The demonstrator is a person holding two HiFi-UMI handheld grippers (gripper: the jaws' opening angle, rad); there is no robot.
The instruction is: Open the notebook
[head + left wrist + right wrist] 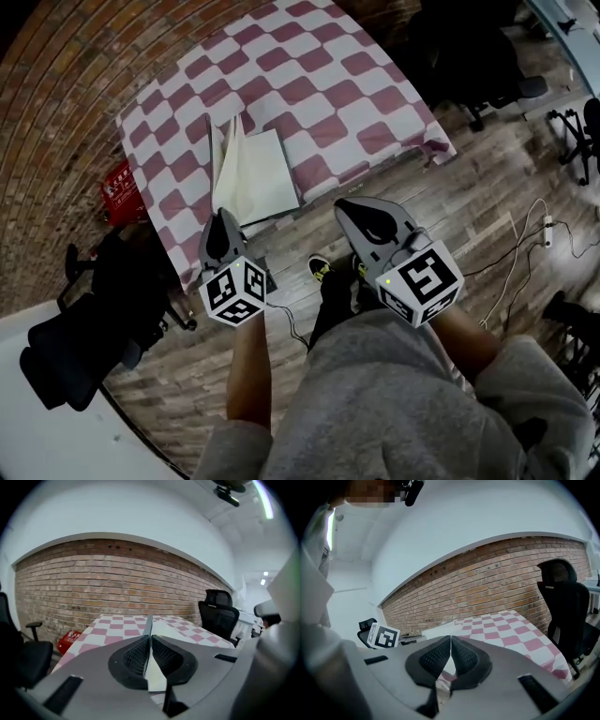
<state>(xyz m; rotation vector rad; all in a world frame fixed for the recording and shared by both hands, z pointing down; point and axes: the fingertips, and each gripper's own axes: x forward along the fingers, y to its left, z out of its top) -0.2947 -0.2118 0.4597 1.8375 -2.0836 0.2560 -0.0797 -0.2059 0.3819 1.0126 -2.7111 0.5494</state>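
Presently: notebook cover pinched on edge at the desk's front

**Edges and room.** The notebook (258, 173) lies near the front-left corner of the desk (319, 84), and its lower edge reaches the desk's front edge. The left gripper (223, 217) comes in from off the desk at that edge and is clenched on the cover (214, 159). The right gripper (342, 203) hangs off the desk just beside the front edge. It is to the right of the notebook and apart from it, with its jaws pressed together on nothing. Beyond and to the right of the notebook the cloth (356, 66) stretches open to the far edges. A red box (117, 187) sits on the floor (469, 197) against the desk's left side, and a black office chair (66, 356) stands near that corner. Cables (525, 244) trail across the floor on the right.

**Materials and shapes.**
- The cover is a thin, stiff, dark-edged sheet standing nearly upright above flat white pages. In the left gripper view it runs straight up from between the closed, ribbed black pads.
- The cloth is pink-and-white check and drapes over the desk's edges.
- The floor is wooden plank.
- A brick wall (117, 583) runs behind the desk.
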